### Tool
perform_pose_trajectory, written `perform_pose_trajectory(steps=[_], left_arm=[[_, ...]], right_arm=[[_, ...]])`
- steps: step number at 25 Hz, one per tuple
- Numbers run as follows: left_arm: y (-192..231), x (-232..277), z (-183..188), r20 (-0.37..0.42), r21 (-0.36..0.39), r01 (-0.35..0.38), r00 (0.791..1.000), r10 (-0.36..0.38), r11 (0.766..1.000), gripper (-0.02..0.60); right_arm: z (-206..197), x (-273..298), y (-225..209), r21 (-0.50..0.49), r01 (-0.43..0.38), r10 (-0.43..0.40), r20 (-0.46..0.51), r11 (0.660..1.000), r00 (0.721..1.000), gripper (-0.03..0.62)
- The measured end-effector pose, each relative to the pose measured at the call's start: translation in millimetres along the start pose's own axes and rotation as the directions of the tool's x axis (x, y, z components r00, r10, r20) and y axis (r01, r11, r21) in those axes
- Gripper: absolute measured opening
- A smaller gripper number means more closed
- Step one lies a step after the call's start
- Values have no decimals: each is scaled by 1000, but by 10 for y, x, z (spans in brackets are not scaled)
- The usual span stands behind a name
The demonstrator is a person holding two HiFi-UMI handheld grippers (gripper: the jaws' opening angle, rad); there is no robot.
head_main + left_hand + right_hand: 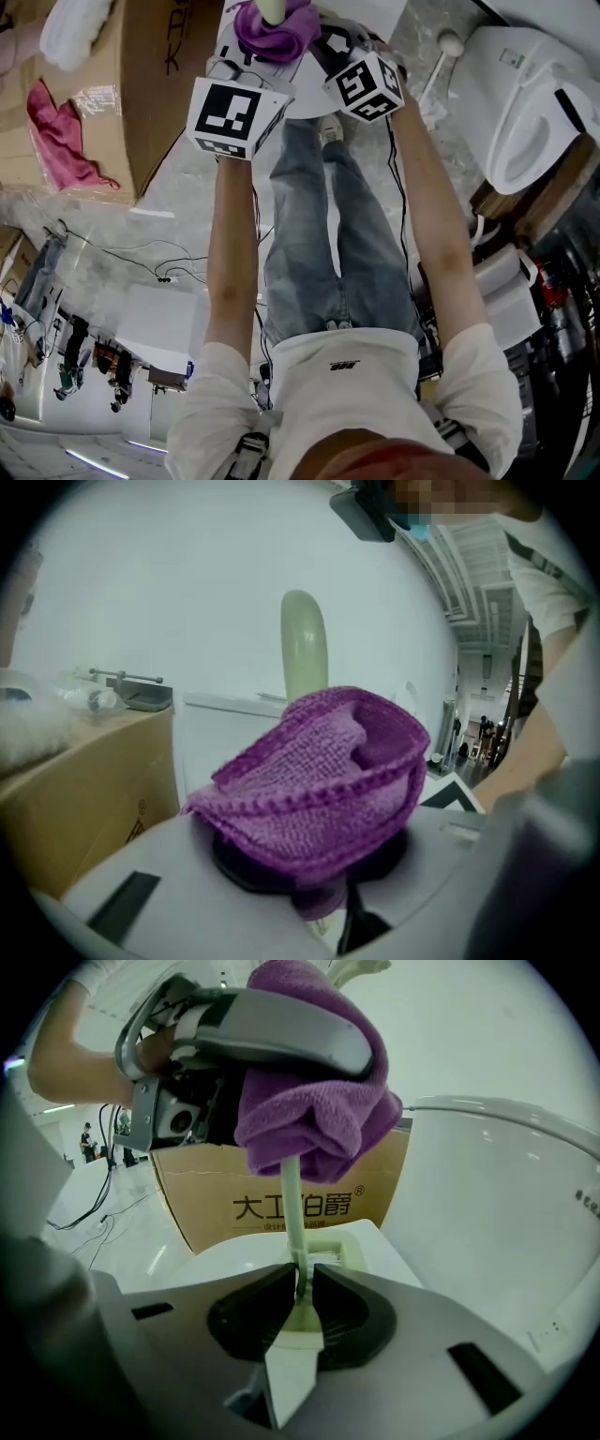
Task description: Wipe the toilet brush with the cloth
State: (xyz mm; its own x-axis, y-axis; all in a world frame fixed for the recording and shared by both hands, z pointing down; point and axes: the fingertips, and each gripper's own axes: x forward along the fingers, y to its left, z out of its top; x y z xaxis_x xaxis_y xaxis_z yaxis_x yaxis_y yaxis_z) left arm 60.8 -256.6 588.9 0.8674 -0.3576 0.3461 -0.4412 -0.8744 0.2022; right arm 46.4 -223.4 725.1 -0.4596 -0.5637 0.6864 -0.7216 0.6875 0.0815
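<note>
The toilet brush's pale green handle [292, 1213] stands upright, and its rounded top [304, 644] pokes above a purple cloth [319, 789]. My right gripper [300, 1288] is shut on the handle low down, just above a white square holder [337, 1246]. Higher up, the cloth [314, 1119] is wrapped round the handle. My left gripper [314, 855] is shut on the cloth, with one grey finger [281, 1030] curving over the top of it. In the head view both marker cubes sit side by side below the cloth [277, 30]. The brush head is hidden.
A white toilet [534, 103] stands to the right, close behind the brush [506, 1204]. A cardboard box [141, 75] with a pink rag [61, 131] beside it is at the left. Cables [141, 262] run across the floor.
</note>
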Motion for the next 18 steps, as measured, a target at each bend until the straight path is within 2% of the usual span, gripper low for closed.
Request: perform_pose_trajectory(steps=[11, 18], left_arm=[[1, -184, 612, 69, 12, 7, 998, -8, 1000, 118], [29, -264, 839, 117, -25, 15, 993, -12, 1000, 146]], right_arm=[[0, -6, 5, 6, -5, 5, -19, 1000, 1000, 55], [11, 3, 11, 5, -5, 5, -25, 1000, 1000, 55]])
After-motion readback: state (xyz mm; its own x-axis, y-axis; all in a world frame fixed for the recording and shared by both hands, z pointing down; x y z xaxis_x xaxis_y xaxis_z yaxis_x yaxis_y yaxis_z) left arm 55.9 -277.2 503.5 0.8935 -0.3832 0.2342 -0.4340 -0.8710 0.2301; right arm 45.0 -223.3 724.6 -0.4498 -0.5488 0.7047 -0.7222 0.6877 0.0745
